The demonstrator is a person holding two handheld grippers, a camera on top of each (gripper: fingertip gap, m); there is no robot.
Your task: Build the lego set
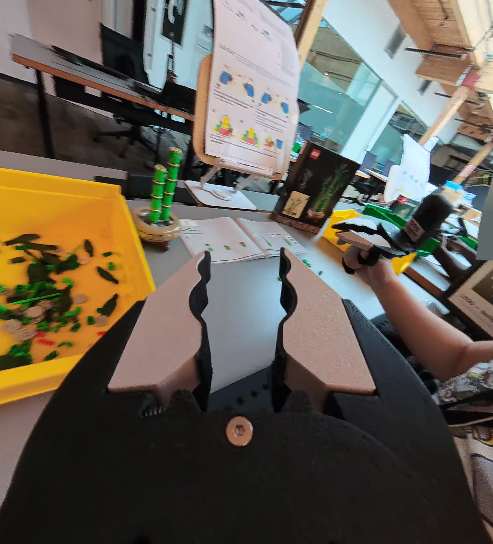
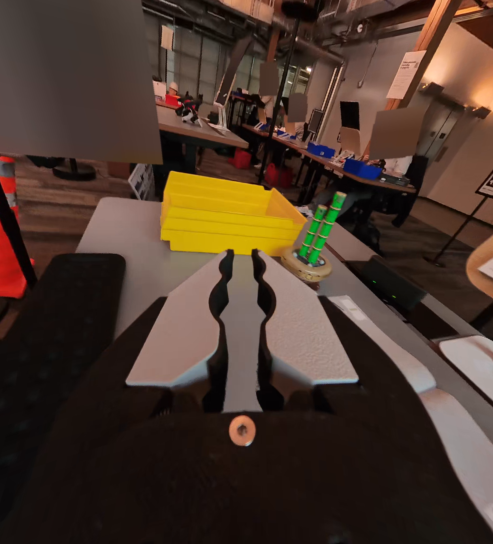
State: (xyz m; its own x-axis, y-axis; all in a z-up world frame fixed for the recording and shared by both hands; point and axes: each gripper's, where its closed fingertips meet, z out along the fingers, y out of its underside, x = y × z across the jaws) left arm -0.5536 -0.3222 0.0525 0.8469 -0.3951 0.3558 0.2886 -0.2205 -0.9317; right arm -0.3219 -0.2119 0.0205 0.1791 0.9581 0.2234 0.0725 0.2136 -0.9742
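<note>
Left gripper (image 1: 245, 259) hangs released, empty, over the grey table (image 1: 239, 312) — yellow parts bin (image 1: 62, 212) at 9 o'clock. Right gripper (image 2: 241, 252) is parted too, gripping nothing — the 2-stalk bamboo model (image 2: 318, 235) at 1 o'clock.

Glossy yellow plastic bin (image 1: 62, 206), matt grey tabletop (image 1: 239, 294), paper booklet (image 1: 239, 238), shiny plastic bamboo stalks (image 2: 321, 226)

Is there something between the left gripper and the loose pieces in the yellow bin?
Only the yellow bin's near wall. The left gripper is open and empty over bare table beside the bin; the loose pieces lie uncovered inside, so it must go over the wall.
</note>
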